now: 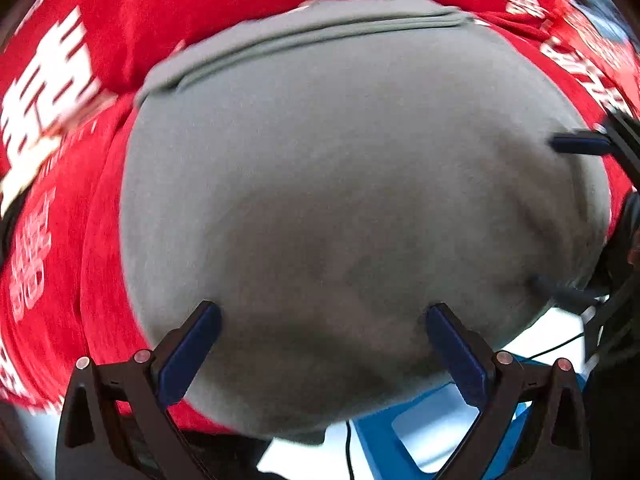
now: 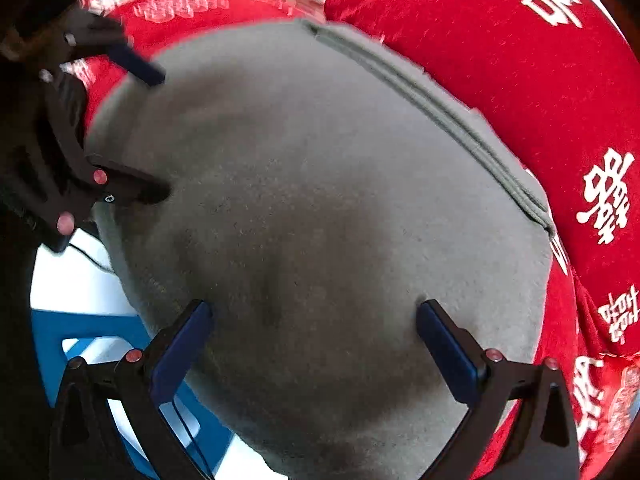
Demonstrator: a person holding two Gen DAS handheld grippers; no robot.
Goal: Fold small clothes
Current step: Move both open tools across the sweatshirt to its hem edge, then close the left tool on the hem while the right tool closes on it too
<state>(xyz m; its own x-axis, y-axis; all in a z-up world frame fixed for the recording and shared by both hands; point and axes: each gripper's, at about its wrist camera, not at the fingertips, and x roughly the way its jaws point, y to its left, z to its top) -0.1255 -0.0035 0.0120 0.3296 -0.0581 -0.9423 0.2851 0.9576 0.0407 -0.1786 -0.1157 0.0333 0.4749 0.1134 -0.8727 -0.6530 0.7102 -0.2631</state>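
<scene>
Both sets of jaws stand wide open and hold nothing: the left gripper (image 1: 322,316) and the right gripper (image 2: 314,314) each hover low over a grey garment (image 1: 340,184), fingertips spread above the cloth near its nearer edge. Whether the tips touch the fabric cannot be told from either view

Spread on a red cloth with white printed characters (image 1: 52,92), the garment lies directly ahead of and beneath both tools, filling most of each view. Its far end shows a stack of folded edges (image 1: 320,28), a straight banded hem running across the garment, left to right from the left wrist and slanting away to the right from the right wrist. The near edge hangs close to the table's front, where a blue frame (image 2: 84,324) and a white floor show below

Each tool appears at the side of the other's picture, the right one at the garment's right edge, the left one at its left, so the pair flank the piece about evenly; neither looks clearly nearer. The fabric is matte, soft and mostly smooth, with faint creases and shadow near the fingertips, and it seems already folded at least once. A likely next move is to pinch the near edge and carry it toward the banded far end
</scene>
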